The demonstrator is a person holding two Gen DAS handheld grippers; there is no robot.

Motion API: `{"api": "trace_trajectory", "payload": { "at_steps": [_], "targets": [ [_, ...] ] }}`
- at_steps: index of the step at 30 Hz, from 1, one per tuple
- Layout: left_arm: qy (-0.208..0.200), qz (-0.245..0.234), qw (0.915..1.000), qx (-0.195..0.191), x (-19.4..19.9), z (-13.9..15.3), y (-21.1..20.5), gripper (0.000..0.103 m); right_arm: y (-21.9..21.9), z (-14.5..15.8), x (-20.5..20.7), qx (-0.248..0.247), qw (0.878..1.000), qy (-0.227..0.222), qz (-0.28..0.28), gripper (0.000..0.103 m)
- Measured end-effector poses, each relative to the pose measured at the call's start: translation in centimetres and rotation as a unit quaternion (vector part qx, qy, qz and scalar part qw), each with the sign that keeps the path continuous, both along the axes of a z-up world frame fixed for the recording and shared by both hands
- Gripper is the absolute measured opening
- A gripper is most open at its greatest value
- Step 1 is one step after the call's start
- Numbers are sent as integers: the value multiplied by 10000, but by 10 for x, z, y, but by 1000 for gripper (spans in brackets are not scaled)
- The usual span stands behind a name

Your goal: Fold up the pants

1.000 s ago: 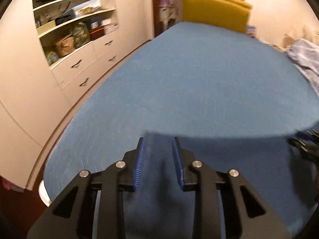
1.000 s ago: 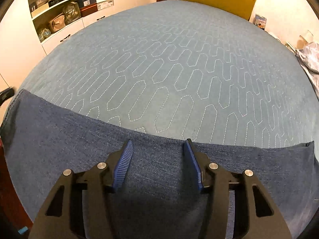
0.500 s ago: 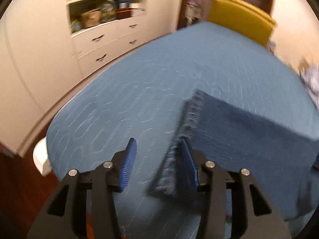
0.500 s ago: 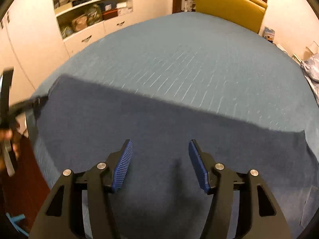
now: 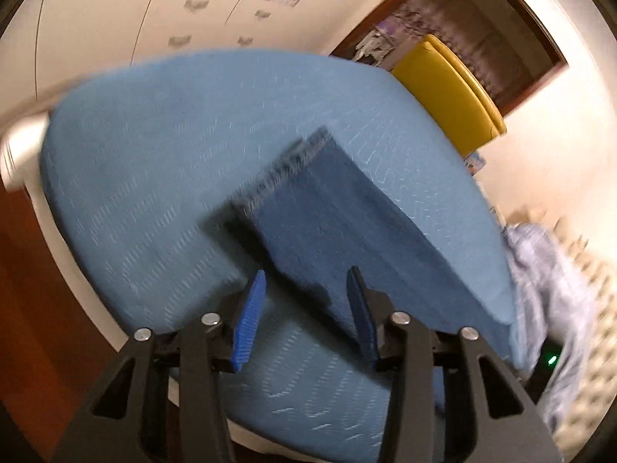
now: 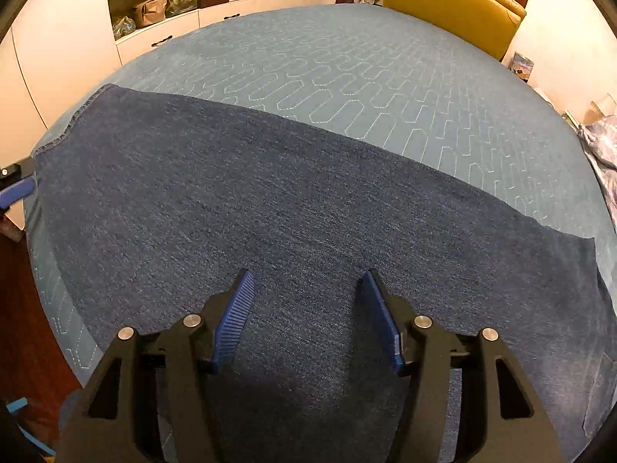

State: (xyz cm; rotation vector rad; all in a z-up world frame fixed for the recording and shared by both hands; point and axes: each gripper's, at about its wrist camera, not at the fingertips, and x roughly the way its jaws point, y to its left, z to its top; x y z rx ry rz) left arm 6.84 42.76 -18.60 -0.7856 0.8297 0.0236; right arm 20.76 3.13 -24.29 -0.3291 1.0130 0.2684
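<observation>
Dark blue denim pants [image 6: 293, 200] lie flat across the near part of a blue quilted bed [image 6: 347, 61], leg hem at the left, waist end at the right. My right gripper [image 6: 306, 314] is open and empty just above the middle of the pants. My left gripper [image 5: 306, 310] is open and empty, tilted, near the bed's left edge with the frayed leg hem [image 5: 285, 169] ahead of it. The pants [image 5: 347, 231] stretch away to the right in that blurred view. A blue fingertip of the left gripper [image 6: 17, 189] shows at the left edge of the right wrist view.
A yellow headboard [image 6: 451, 4] stands at the far end of the bed. White drawers and shelves [image 6: 173, 4] with bags and boxes line the left wall. A pale blue garment [image 5: 547, 270] lies off the bed's right side. Dark wooden floor [image 6: 23, 308] lies at the left.
My left gripper has let go of the leg hem, opened wider and swung back and tilted. The pants have been laid flat on the bed. My right gripper has opened a little wider.
</observation>
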Motion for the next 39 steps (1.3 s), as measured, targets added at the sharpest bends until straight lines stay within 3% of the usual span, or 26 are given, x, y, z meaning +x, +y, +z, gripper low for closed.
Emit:
{"api": "trace_trajectory", "payload": {
  "at_steps": [3,6,10,18,23,30,35,39],
  "targets": [
    [-116,130,9932,-1150,5,-20,15,41,0,0,1,32,10000,45,-24,57],
    [-94,357,9902,-1349,6,-31,23,30,0,1,2,34,10000,45,-25,57],
    [-184,610,9811,-1825,-5,-37,26,31,-1,1,3,69,9999,73,-16,57],
    [-303,866,9721,-2158,-5,-51,42,34,-3,0,0,64,10000,30,16,58],
    [-271,887,9725,-2138,4,-45,51,33,-3,1,1,58,10000,50,-2,58],
    [-479,829,9747,-2022,-2,-48,49,22,-1,2,3,55,10000,65,-13,59],
    [-698,917,9704,-2123,-4,-55,56,25,1,1,3,50,10000,47,-22,59],
    [-683,863,9695,-2189,1,-59,58,20,1,1,4,53,10000,60,-36,59]
  ]
}}
